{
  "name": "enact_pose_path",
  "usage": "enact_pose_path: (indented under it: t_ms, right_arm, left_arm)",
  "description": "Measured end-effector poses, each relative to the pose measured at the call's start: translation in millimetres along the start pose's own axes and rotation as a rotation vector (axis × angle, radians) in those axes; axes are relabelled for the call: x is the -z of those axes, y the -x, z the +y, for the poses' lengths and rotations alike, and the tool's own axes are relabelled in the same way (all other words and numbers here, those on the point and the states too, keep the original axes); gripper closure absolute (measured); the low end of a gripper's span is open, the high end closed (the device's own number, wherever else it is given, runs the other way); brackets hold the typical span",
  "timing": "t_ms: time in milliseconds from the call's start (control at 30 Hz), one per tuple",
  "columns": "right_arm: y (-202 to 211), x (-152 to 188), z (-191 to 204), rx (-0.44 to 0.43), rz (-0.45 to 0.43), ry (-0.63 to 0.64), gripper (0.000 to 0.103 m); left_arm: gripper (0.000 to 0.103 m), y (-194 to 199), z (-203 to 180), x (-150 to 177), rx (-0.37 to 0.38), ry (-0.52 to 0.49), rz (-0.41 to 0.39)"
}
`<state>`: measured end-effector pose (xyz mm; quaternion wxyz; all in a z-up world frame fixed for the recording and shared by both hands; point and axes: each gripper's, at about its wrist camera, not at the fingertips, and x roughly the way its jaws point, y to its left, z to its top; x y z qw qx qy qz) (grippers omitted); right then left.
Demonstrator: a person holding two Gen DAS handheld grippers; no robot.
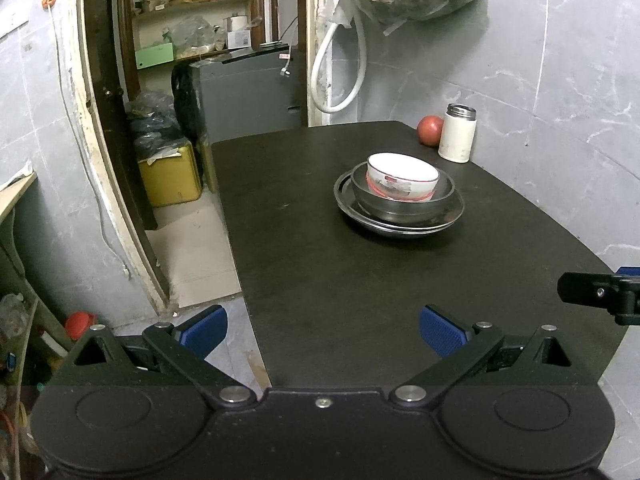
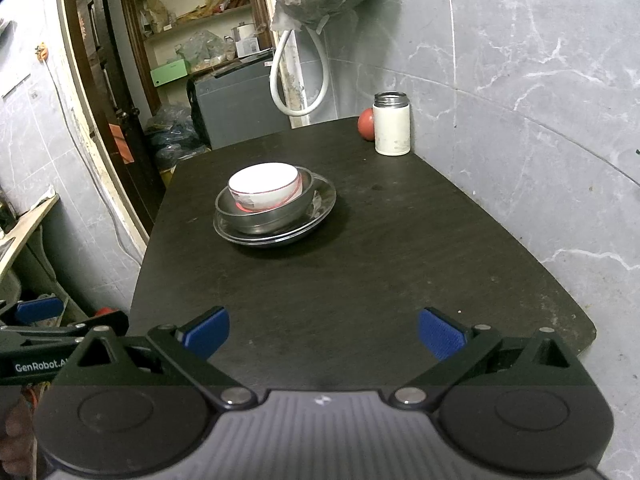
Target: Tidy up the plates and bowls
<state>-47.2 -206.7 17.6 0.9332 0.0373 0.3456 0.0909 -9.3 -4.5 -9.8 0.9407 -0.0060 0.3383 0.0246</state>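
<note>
Blue ribbed pads tip both tools, and each pair stands spread wide with nothing between them. The left gripper [image 1: 323,330] hangs over the near left edge of the dark wooden table [image 1: 360,280]; its left pad [image 1: 204,330] sits out past the rim above the floor, its right pad over the tabletop. The right gripper [image 2: 323,332] hangs over the near end of the same table [image 2: 360,280], both pads above bare wood and touching nothing. Each tool shows at the side of the other's view, so the two are side by side and apart.

Ahead of the jaws lies a broad stretch of bare tabletop. Beyond it stands the stack: a white ceramic bowl [image 1: 402,178] with a red band, tilted inside a steel bowl [image 1: 400,204], which rests on a steel plate [image 1: 400,224]. In the right wrist view the stack [image 2: 276,208] sits left of centre, near the table's left edge, with open wood to its right.

At the far right corner, against the grey marbled wall [image 1: 560,80], a white flask [image 1: 458,134] stands upright, a red apple [image 1: 430,130] just beside it. Off the left edge the table drops to the floor before an open doorway [image 1: 120,120].
</note>
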Motion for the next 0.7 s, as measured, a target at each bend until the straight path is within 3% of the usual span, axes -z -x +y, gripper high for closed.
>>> enact_pose_path:
  t_ms: [700]
  right_arm:
    - [1.3, -1.0, -2.6, -0.001, 0.001, -0.006, 0.000]
  left_arm:
    - [0.001, -1.1, -3.7, 0.3, 0.001, -0.010, 0.008]
